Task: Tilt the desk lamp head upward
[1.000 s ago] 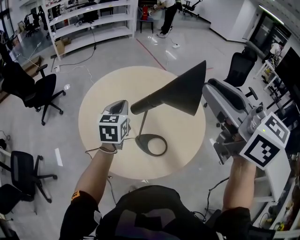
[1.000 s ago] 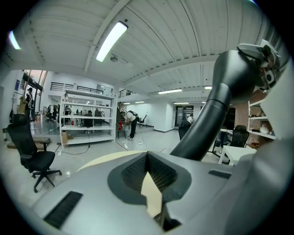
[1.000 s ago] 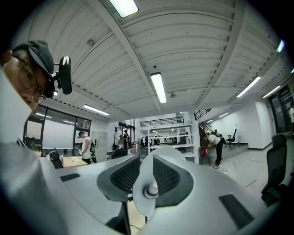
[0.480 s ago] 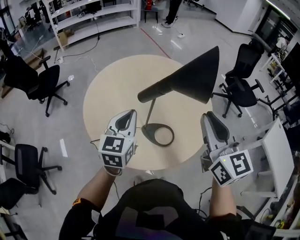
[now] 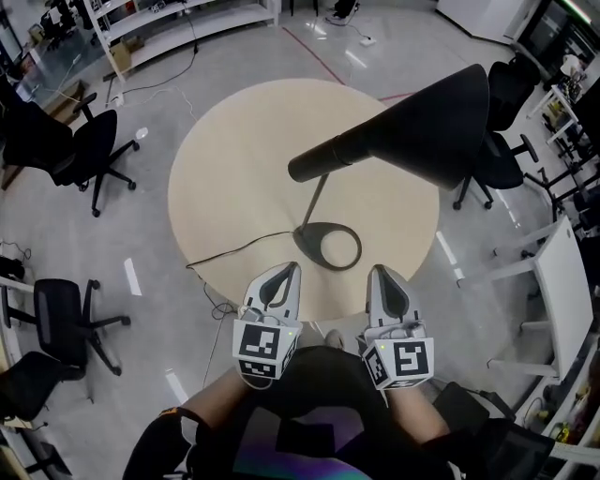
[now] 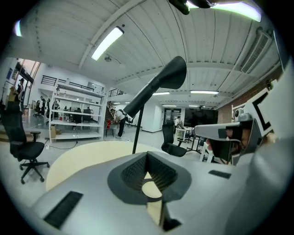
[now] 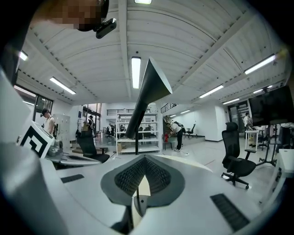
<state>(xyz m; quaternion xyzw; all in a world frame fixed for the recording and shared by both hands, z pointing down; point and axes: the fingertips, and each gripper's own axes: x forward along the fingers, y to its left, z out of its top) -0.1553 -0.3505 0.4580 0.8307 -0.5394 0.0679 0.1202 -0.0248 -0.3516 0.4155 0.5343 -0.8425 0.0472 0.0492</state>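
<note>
A black desk lamp stands on the round beige table. Its ring base sits near the table's front edge, and its cone head slants up to the right on a thin stem. The left gripper and right gripper hover side by side at the near edge, both shut and holding nothing, well below the lamp and not touching it. In the left gripper view, the left gripper has the lamp head above and ahead of it. The right gripper points toward the head.
A thin black cable runs from the lamp base leftward off the table. Black office chairs stand on the floor to the left, and another to the right. White shelving is at the back and a white desk on the right.
Both grippers have pulled back from beside the lamp toward my body and now sit close together at the table's near edge. The lamp stands where it was.
</note>
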